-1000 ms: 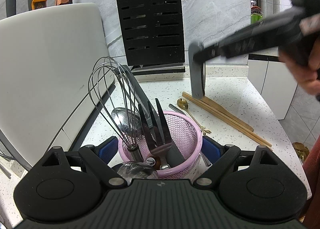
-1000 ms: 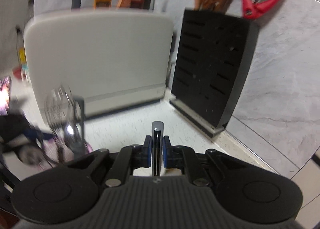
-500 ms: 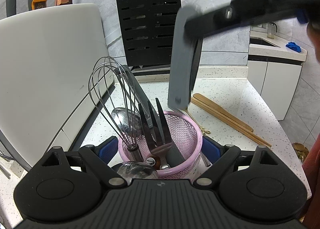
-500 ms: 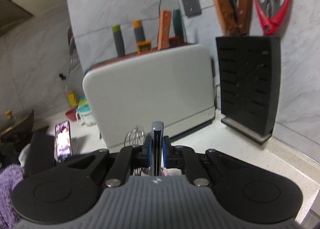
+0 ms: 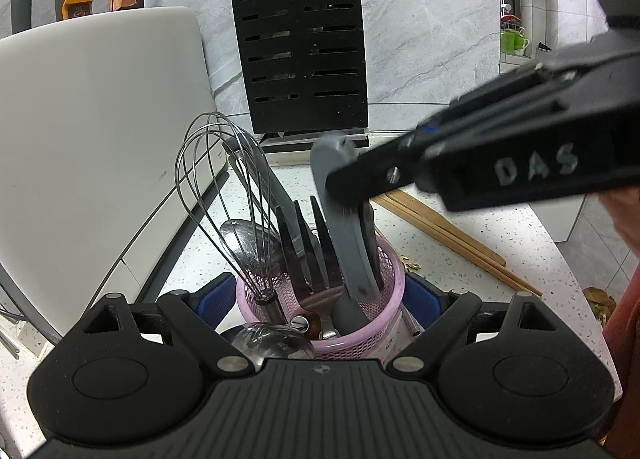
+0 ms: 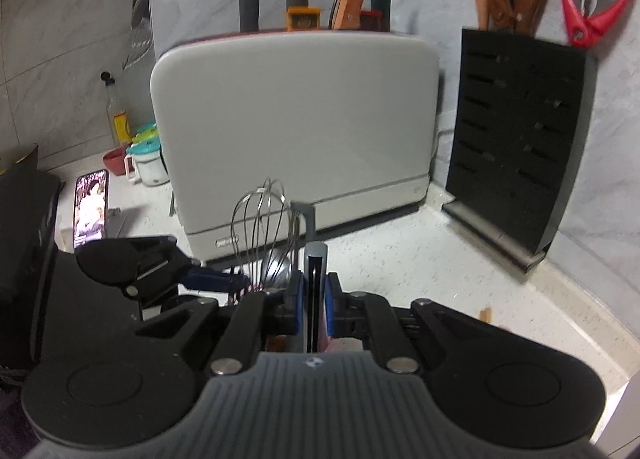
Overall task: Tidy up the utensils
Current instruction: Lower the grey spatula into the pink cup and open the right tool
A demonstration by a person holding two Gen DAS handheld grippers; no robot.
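Item on my right: the right gripper (image 6: 311, 309), clamped on a flat grey spatula (image 5: 348, 235), smooth and matte, probably silicone or plastic, its lower end already inside the pink basket (image 5: 390, 283) while the upper end sticks up past the blue pads. Item on my left: the left gripper (image 5: 316, 295), its blue pads set on either side of the pink basket; I judge it closed on the basket to steady it, though the contact itself is partly hidden. The basket is round, pink mesh plastic, standing on the speckled white counter (image 5: 460, 259). Inside it, left of the spatula: a wire whisk (image 5: 224, 199) with thin steel loops, a shiny metal ladle bowl (image 5: 250, 241), a dark three-pronged fork (image 5: 308, 243). Outstanding, to the right of the basket on the counter: a pair of long wooden chopsticks (image 5: 452, 237) and a small gold piece just beside the basket rim, too small to name. Behind the basket: a black slotted knife block (image 5: 300, 51). By my reckoning most utensils are stowed; releasing the spatula and collecting the chopsticks remain
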